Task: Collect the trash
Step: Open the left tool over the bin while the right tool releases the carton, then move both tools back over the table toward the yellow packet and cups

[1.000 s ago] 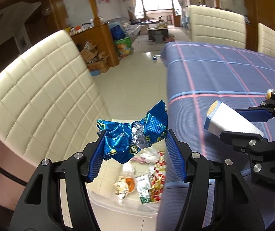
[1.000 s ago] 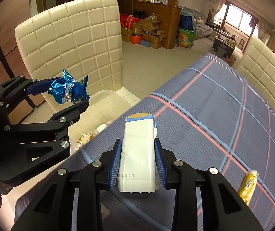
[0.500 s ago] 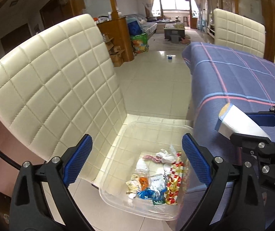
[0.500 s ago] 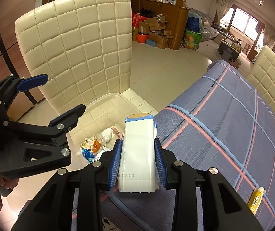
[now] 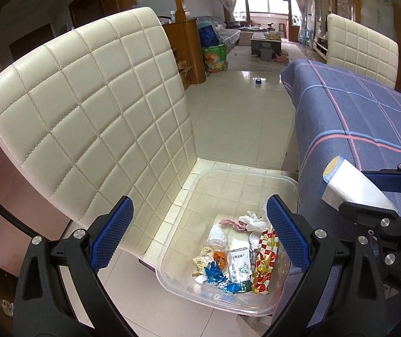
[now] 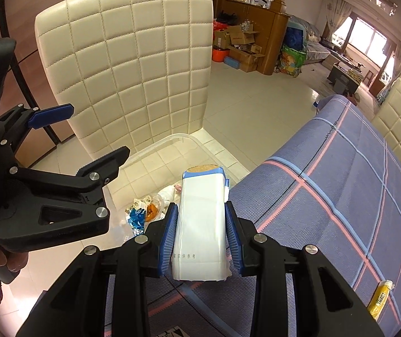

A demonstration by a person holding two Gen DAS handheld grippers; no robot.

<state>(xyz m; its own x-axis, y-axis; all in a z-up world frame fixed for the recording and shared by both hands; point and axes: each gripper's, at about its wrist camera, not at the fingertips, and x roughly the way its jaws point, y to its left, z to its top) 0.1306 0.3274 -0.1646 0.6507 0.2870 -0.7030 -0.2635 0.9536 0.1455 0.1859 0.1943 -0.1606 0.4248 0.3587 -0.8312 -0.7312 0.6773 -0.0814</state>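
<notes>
Dining room, checked surface [image 6: 341, 196]. Bin [image 5: 256, 307] part-filled; left gripper [image 5: 197, 233] fingers wide, empty; right gripper [image 6: 200, 231] holds packet [image 6: 201, 219]; yellow wrapper [image 6: 380, 296] left.

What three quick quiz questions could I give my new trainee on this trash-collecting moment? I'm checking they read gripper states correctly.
1. True or false: the left gripper is open and holds nothing.
2. What does the right gripper clamp? A) white packet B) yellow sachet
3. Fill in: the blue foil wrapper lies in the clear ___ on the chair.

Key: 1 true; 2 A; 3 bin.
</notes>
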